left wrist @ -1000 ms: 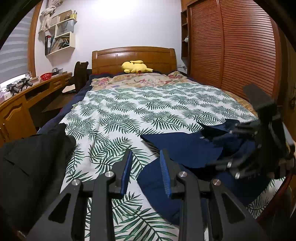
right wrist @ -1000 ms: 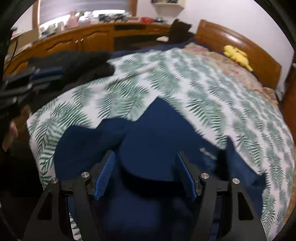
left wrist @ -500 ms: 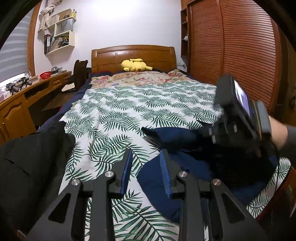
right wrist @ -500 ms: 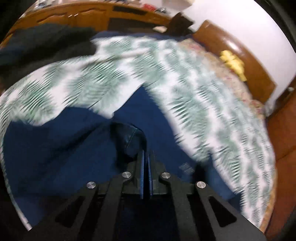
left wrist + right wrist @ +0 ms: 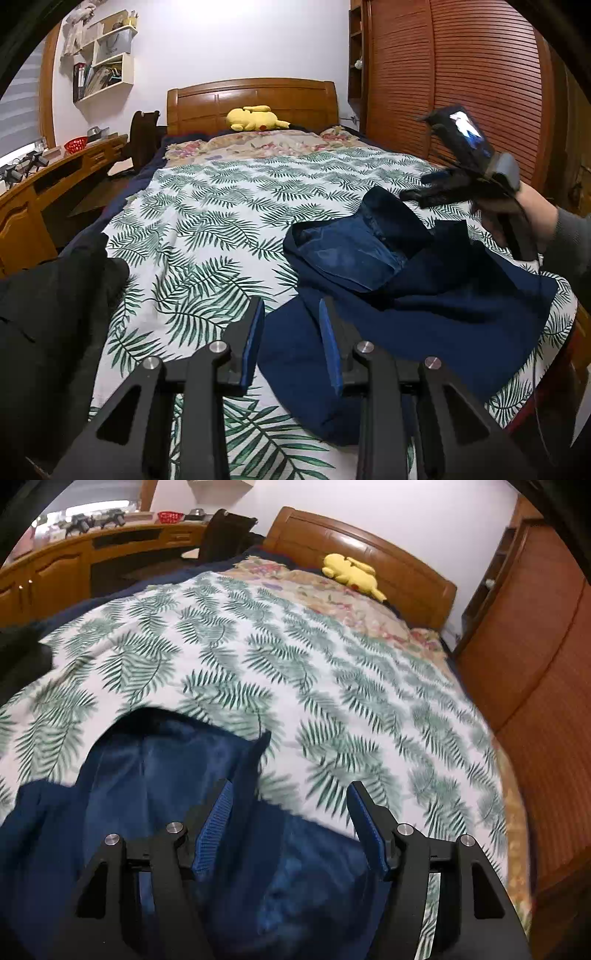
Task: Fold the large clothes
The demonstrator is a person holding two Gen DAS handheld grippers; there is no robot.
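A navy blue garment lies crumpled on the near right part of the leaf-print bedspread, its lighter lining turned up. My left gripper is open and empty, low over the garment's near left edge. My right gripper is open and empty, just above the garment. In the left wrist view the right gripper is held in a hand above the garment's far edge.
A black garment is heaped at the bed's near left corner. A yellow plush toy lies by the wooden headboard. A wooden desk runs along the left, a slatted wardrobe along the right.
My right gripper shut on a fold of the navy garment, lifted and turned part of it over toward the bed's middle, then opened and let go. My left gripper has stayed put.
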